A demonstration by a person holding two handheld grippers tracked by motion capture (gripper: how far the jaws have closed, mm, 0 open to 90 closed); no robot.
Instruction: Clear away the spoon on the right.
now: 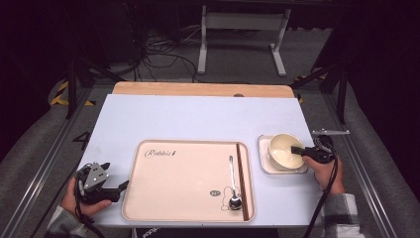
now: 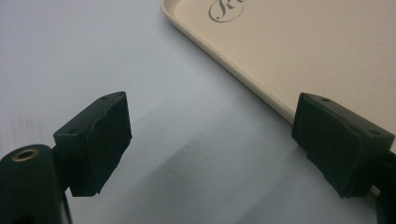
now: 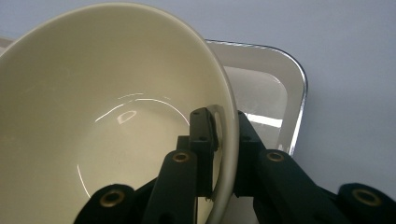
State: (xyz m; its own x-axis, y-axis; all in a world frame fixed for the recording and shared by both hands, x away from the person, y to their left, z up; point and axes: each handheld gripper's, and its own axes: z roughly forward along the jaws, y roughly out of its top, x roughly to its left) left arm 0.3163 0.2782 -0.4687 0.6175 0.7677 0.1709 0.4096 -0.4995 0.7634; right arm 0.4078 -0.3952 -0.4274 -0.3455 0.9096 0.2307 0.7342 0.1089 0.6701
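A cream bowl (image 1: 285,150) (image 3: 93,107) rests on a small white square plate (image 1: 264,166) (image 3: 275,88) at the right of the table. My right gripper (image 1: 298,149) (image 3: 223,140) is shut on the bowl's rim, one jaw inside the bowl and one outside. A beige tray (image 1: 183,178) (image 2: 299,51) lies in the middle, with a metal spoon (image 1: 232,183) and dark chopsticks (image 1: 241,181) along its right side. My left gripper (image 1: 119,187) (image 2: 212,140) hovers open just off the tray's left edge, nothing between its jaws.
The light blue table top (image 1: 198,116) has a wooden strip (image 1: 203,89) along its far edge. Metal rails run down both sides of the table. Cables and a white stand lie on the floor beyond.
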